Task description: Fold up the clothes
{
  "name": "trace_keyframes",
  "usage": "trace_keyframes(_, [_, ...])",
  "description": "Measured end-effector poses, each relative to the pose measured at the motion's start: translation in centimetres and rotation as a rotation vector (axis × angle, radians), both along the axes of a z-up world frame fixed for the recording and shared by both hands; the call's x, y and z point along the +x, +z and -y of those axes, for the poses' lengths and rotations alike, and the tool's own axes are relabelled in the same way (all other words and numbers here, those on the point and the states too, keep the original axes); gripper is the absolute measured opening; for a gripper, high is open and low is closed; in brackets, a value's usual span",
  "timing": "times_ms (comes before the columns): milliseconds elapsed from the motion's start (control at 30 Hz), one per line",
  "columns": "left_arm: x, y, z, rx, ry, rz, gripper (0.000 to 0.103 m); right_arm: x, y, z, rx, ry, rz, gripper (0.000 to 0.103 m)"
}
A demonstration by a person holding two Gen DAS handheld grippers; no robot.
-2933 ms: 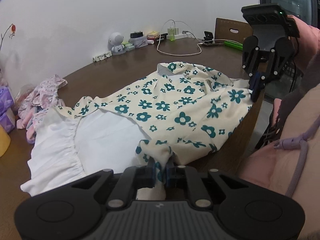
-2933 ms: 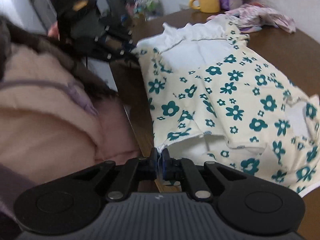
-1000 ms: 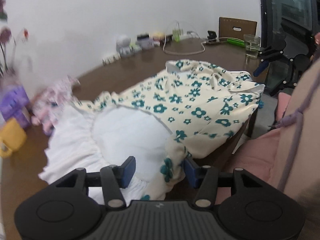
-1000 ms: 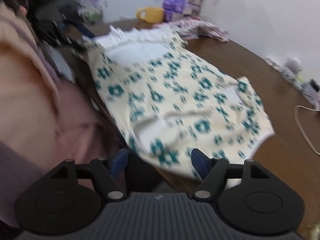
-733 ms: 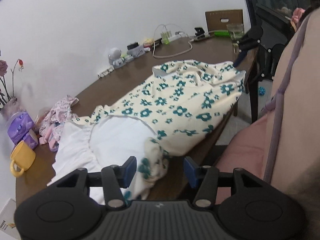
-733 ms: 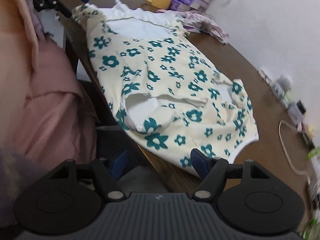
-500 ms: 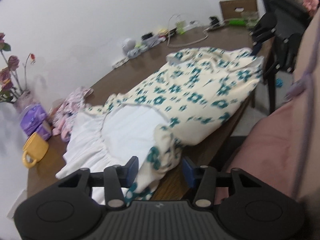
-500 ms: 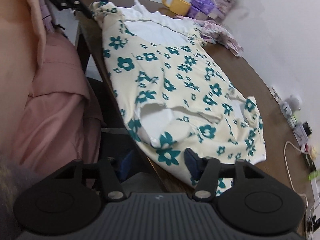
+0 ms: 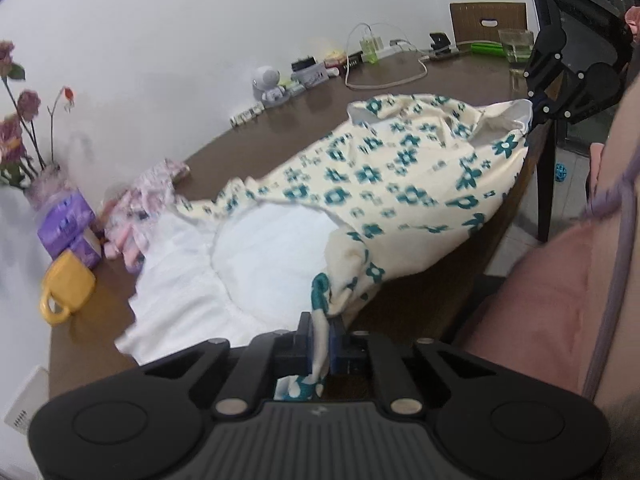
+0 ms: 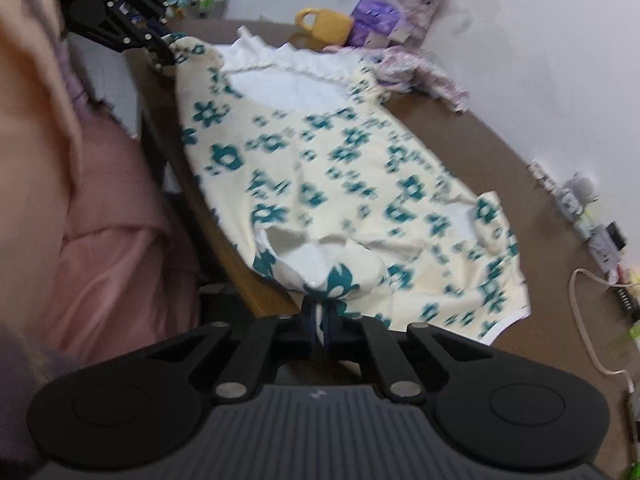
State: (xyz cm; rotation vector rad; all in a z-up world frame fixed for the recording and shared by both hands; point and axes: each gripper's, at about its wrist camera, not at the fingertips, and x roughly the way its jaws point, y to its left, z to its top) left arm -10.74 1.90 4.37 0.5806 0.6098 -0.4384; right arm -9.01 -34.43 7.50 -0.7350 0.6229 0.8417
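Observation:
A cream dress with teal flowers (image 9: pixel 400 184) and a white ruffled skirt part (image 9: pixel 200 280) lies spread on the brown table (image 9: pixel 304 116). My left gripper (image 9: pixel 320 340) is shut on a fold of the flowered cloth at the near table edge. My right gripper (image 10: pixel 320 322) is shut on the flowered cloth (image 10: pixel 340 168) at the other end, near the table edge. Each gripper shows in the other's view: the right one (image 9: pixel 536 116) at the far corner of the dress, the left one (image 10: pixel 166 54) at the skirt end. The cloth is lifted a little at both pinched spots.
A yellow mug (image 9: pixel 66 288), purple tissue packs (image 9: pixel 66 220), a vase of flowers (image 9: pixel 28 136) and a pink garment (image 9: pixel 140 200) sit at the left. Chargers, cables (image 9: pixel 384 76), a small white robot figure (image 9: pixel 272 84) and a glass (image 9: pixel 516 46) line the far side. The person's pink clothing (image 9: pixel 560 280) is at right.
Both grippers were open half a second ago near the dress edge; now each has shut on the flowered cloth and raised it slightly.

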Motion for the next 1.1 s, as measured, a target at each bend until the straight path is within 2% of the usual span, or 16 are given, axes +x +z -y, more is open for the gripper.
trace_keyframes(100, [2.6,1.4,0.3,0.028,-0.018,0.028,0.006,2.0,1.2,-0.6,-0.013,-0.01,0.045,0.003])
trace_keyframes(233, [8.0,0.6,0.7,0.049,0.021,-0.011,0.011,6.0,1.3,-2.2,-0.047,-0.059,0.068,0.003])
trace_keyframes(300, [10.6,-0.6,0.3,0.041,0.07,-0.058,0.019,8.3,0.5,-3.0,-0.073,-0.106,0.072,0.003])
trace_keyframes(367, [12.1,-1.6,-0.6,0.011,0.117,-0.1,0.033,10.0,-0.7,-3.4,-0.091,-0.156,0.055,0.004])
trace_keyframes(467, [12.1,-1.8,-3.1,-0.093,0.137,-0.137,0.046,10.5,-0.9,-2.1,-0.009,-0.226,0.007,0.008])
trace_keyframes(500, [11.7,-1.6,-4.0,-0.139,0.143,-0.146,0.048,10.5,-0.8,-1.6,0.027,-0.248,-0.009,0.012])
trace_keyframes(567, [12.2,-1.6,-4.4,-0.171,0.125,-0.157,0.054,10.5,-0.6,-0.4,0.1,-0.292,-0.041,0.026])
trace_keyframes(600, [12.5,-1.6,-4.5,-0.185,0.115,-0.162,0.055,10.5,-0.5,0.2,0.137,-0.314,-0.058,0.041])
trace_keyframes(633, [12.7,-1.6,-4.7,-0.198,0.105,-0.167,0.056,10.5,-0.4,0.8,0.173,-0.336,-0.074,0.047])
trace_keyframes(767, [13.9,-1.5,-5.2,-0.251,0.064,-0.188,0.061,10.7,-0.3,2.7,0.292,-0.413,-0.134,0.047])
trace_keyframes(900, [15.0,-1.5,-5.7,-0.303,0.023,-0.208,0.062,11.6,-0.8,2.7,0.311,-0.416,-0.177,0.047])
trace_keyframes(1000, [15.8,-1.4,-6.0,-0.343,-0.007,-0.223,0.071,12.3,-1.1,2.7,0.326,-0.418,-0.21,0.046])
trace_keyframes(1067, [14.8,-1.2,-5.9,-0.343,-0.044,-0.228,0.07,12.8,-1.4,2.7,0.335,-0.419,-0.231,0.042])
trace_keyframes(1100, [14.2,-1.0,-5.8,-0.341,-0.063,-0.23,0.066,12.9,-1.5,2.7,0.337,-0.417,-0.239,0.039])
